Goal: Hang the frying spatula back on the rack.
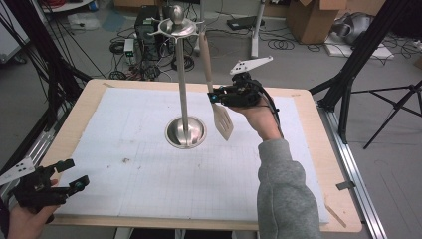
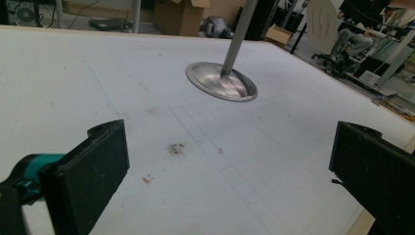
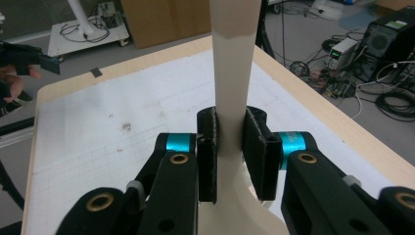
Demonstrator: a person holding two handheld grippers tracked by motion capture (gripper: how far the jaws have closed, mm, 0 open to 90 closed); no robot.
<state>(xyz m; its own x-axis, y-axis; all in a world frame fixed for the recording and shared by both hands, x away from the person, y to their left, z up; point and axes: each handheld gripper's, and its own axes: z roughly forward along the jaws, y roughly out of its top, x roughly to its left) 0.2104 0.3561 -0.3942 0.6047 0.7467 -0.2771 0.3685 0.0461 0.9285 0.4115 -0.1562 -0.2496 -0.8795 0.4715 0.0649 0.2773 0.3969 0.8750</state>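
The slotted spatula (image 1: 214, 94) hangs upright at about three o'clock from the steel utensil stand (image 1: 184, 84), its handle top up at the stand's hook ring, its blade above the tabletop (image 1: 149, 169). My right gripper (image 1: 215, 97) has its fingers (image 3: 207, 156) closed on the neck just above the blade. If I pull sideways before the handle clears its hook, I'd judge the tall stand could tip. My left gripper (image 1: 69, 175) rests wide open and empty at seven o'clock, too far off to steady it.
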